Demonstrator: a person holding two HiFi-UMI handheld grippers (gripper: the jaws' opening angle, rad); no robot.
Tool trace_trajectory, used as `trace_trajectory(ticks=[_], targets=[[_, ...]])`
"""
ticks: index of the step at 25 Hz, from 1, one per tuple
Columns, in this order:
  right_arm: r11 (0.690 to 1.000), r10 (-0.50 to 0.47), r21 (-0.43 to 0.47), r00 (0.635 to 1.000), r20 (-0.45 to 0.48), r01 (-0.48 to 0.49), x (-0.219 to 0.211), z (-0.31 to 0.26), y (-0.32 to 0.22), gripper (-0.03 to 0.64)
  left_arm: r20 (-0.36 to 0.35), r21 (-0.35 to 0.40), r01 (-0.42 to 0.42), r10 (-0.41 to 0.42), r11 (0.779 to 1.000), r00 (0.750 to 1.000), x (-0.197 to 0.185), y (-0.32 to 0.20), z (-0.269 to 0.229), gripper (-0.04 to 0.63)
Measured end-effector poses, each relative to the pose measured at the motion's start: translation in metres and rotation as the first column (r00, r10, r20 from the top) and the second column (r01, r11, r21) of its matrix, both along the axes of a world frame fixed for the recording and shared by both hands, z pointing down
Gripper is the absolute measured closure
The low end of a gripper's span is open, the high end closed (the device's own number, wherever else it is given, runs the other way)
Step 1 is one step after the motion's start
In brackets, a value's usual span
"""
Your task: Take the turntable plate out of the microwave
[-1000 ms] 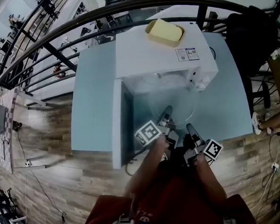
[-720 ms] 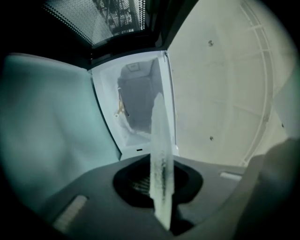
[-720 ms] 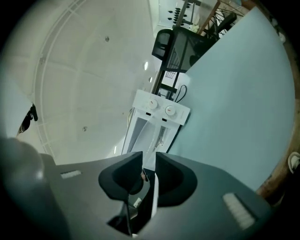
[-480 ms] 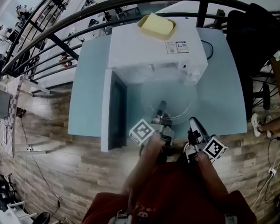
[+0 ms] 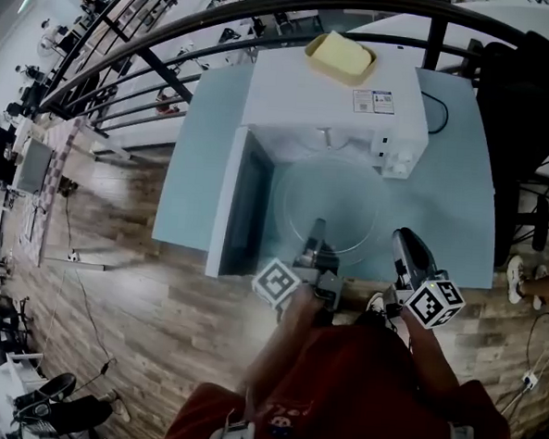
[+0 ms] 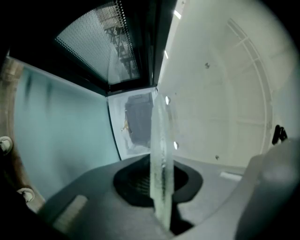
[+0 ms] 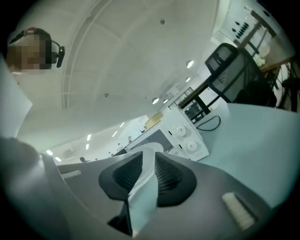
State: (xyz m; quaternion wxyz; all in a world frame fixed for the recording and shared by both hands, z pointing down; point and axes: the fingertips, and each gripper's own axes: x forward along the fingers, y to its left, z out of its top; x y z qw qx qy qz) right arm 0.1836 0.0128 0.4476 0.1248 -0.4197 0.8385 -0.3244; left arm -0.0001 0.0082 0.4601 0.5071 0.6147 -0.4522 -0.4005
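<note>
The clear glass turntable plate [image 5: 340, 204] hangs over the pale blue table [image 5: 453, 178], just in front of the open white microwave [image 5: 328, 97]. My left gripper [image 5: 315, 246] is shut on the plate's near rim. In the left gripper view the plate [image 6: 160, 154] stands edge-on between the pads of that gripper [image 6: 161, 197]. My right gripper [image 5: 405, 242] sits to the right of the plate, apart from it. In the right gripper view that gripper [image 7: 147, 176] shows a narrow gap with nothing in it, and the microwave [image 7: 183, 138] lies beyond.
The microwave door [image 5: 243, 203] stands swung open on the left, edge toward me. A yellow container [image 5: 340, 58] rests on top of the microwave. A black railing [image 5: 222, 20] curves behind the table, and a dark chair [image 5: 533, 81] stands at the right.
The left gripper has drawn the plate out of the microwave cavity toward me and lifted it. The right gripper has pulled back, risen and rolled.
</note>
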Motion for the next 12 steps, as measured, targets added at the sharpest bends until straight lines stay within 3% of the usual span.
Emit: trace_trajectory(ticks=[7,12], targets=[[0.984,0.038,0.175,0.958,-0.283,0.013,-0.007,-0.046,-0.004,0.546,-0.003,0.022,0.034,-0.034,0.999,0.999,-0.013,0.03,-0.031,0.572],[0.963,0.058,0.268,0.932,-0.358,0.043,-0.013,-0.07,-0.006,0.546,-0.042,0.046,0.05,-0.048,0.998,0.998,-0.015,0.039,-0.052,0.572]])
